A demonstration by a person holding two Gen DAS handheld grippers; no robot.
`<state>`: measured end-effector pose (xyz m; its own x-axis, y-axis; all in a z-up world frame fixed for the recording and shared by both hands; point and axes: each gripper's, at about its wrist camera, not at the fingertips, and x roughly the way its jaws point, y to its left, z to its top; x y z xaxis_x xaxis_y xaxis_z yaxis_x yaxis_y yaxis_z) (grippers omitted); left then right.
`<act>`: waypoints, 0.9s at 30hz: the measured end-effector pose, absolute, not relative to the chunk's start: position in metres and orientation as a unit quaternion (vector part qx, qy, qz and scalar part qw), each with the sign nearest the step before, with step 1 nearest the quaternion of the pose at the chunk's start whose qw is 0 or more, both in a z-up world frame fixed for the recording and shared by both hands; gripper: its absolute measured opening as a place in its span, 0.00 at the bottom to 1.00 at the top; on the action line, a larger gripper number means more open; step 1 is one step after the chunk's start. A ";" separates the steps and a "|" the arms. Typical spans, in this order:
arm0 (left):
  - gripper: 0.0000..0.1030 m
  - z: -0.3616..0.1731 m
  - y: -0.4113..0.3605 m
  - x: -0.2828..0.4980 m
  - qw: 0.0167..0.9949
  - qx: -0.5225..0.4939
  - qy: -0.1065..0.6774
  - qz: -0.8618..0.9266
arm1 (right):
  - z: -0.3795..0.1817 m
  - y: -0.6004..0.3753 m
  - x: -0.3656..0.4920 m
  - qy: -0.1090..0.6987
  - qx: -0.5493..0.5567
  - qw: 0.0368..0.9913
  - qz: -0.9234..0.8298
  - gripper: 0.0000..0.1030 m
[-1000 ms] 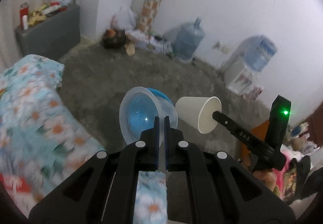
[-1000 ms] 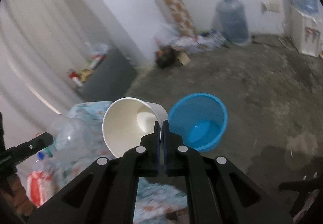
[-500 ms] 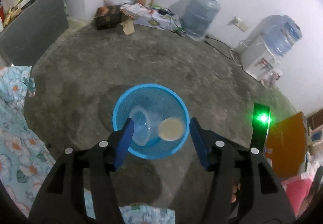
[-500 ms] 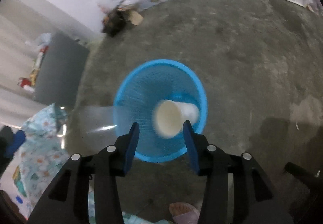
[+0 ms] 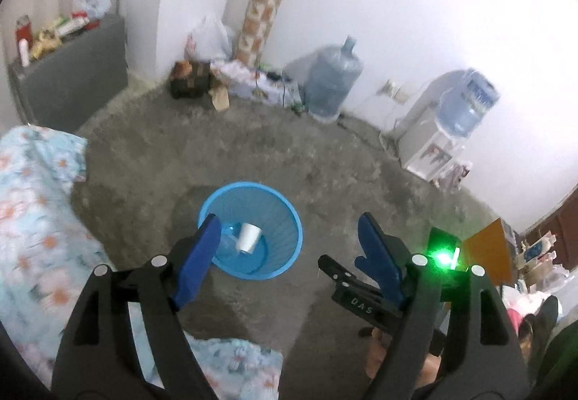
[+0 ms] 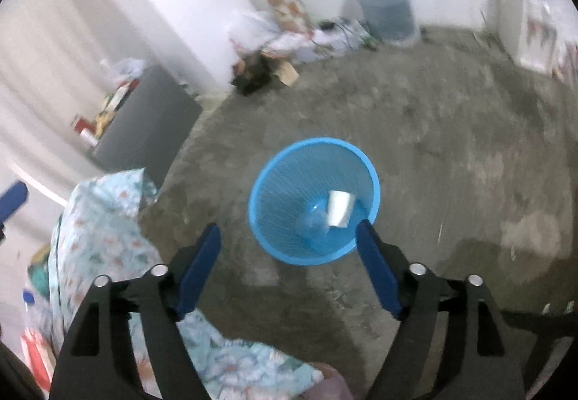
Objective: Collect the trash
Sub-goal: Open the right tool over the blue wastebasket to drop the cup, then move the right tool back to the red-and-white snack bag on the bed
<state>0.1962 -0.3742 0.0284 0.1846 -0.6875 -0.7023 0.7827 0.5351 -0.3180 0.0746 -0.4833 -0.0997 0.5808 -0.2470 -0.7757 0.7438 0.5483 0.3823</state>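
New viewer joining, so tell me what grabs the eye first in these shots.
The bright blue basket on the grey floor stands out, with a white paper cup lying inside. Both grippers hang over it, jaws wide open and empty. Behind, a large water jug stands against the white wall.

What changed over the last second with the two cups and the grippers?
Both were let go. A second ago the left gripper was shut on the clear plastic cup and the right gripper on the white paper cup; both now stand open and empty, and both cups lie inside the blue basket. The basket stayed put on the floor.
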 end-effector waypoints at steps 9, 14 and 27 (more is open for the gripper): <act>0.88 0.081 -0.242 0.142 0.798 0.016 0.383 -0.466 | -0.008 -0.404 0.077 0.325 0.241 0.871 -0.279 0.94; 0.91 0.085 -0.155 0.128 0.849 -0.010 0.362 -0.385 | 0.016 -0.354 0.088 0.334 0.172 0.888 -0.265 0.94; 0.91 0.077 0.007 0.093 0.898 -0.093 0.340 -0.264 | 0.050 -0.222 0.116 0.326 0.026 0.929 -0.173 0.94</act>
<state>0.0932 0.0075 0.0765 0.6291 -0.5372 -0.5618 0.4113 0.8433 -0.3458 0.1161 -0.2217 0.0498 0.7278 -0.3054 -0.6140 0.3390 0.9385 -0.0649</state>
